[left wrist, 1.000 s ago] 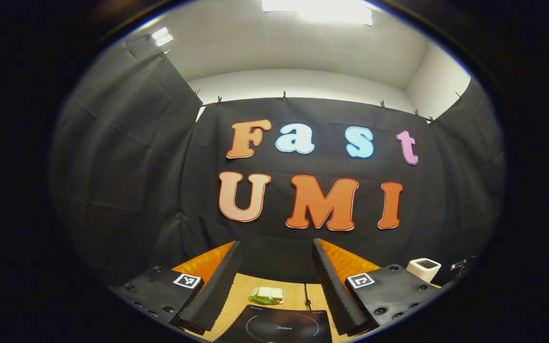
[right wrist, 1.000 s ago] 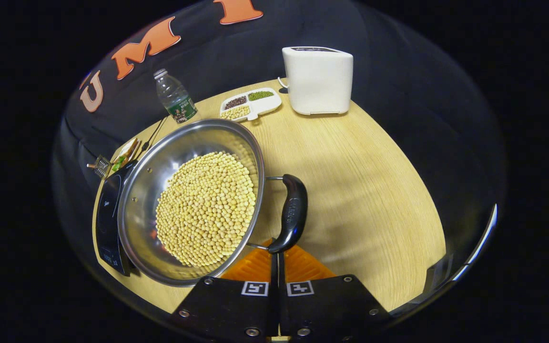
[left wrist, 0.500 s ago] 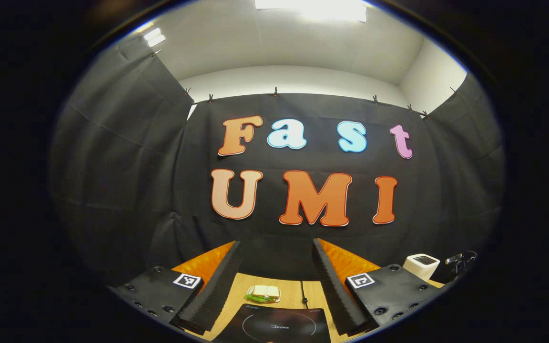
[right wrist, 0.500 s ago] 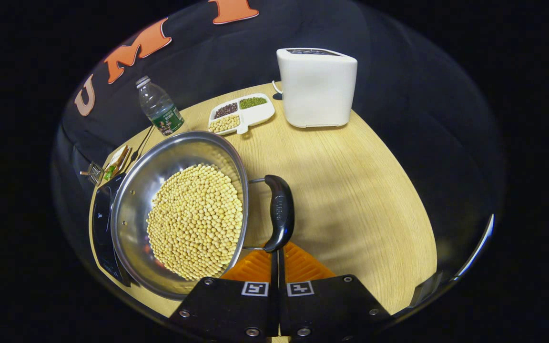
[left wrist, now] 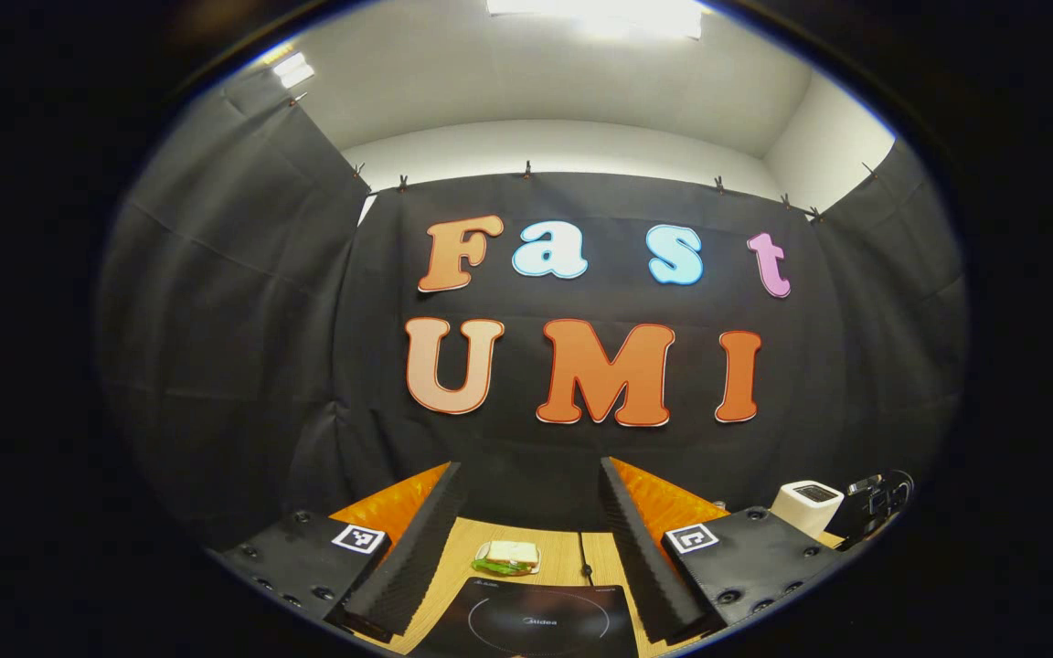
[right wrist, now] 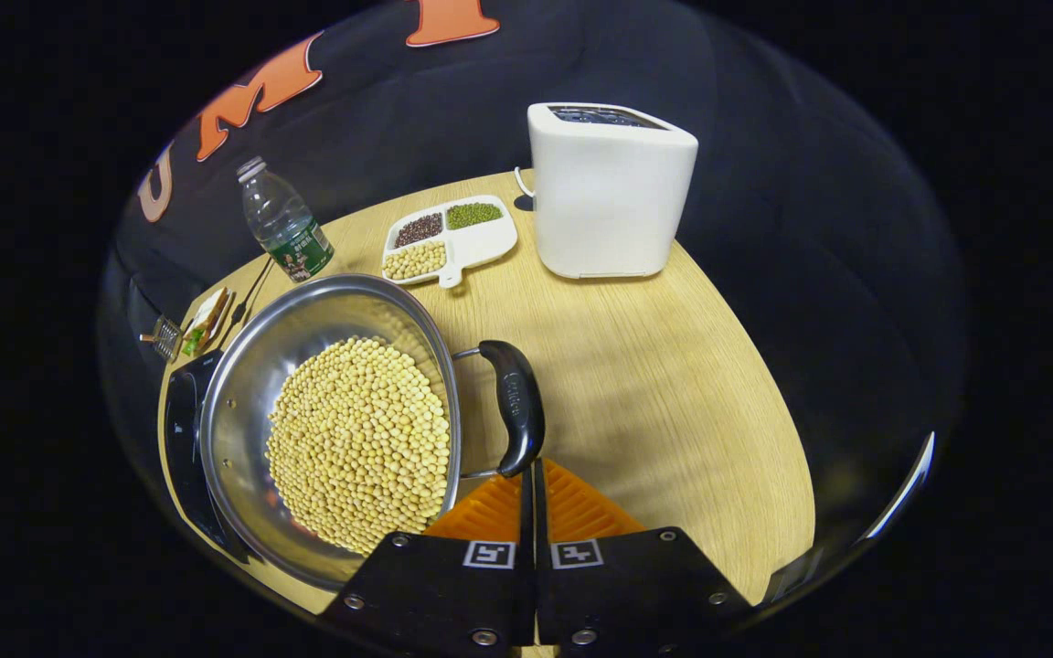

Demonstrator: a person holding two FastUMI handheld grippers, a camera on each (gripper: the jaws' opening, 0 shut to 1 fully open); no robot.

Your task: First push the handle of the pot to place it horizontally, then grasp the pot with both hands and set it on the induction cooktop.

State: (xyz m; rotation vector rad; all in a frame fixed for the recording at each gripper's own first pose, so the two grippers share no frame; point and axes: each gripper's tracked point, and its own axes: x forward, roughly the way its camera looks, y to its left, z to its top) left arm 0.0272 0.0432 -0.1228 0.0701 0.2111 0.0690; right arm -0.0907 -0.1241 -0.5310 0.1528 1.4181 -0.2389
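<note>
A steel pot full of yellow beans sits on the wooden table. Its black side handle points toward the right gripper, which is shut, its joined tips touching the handle's near end. The dark induction cooktop lies just left of the pot, partly hidden by it. In the left gripper view, the left gripper is open above the cooktop with nothing between its fingers.
A white appliance stands at the back right of the table, a divided dish of beans and a water bottle behind the pot. A sandwich and a cable lie beyond the cooktop.
In the right gripper view the pot and handle have slid left while the white appliance has grown nearer. The left gripper view has shifted slightly, showing more of the cooktop.
</note>
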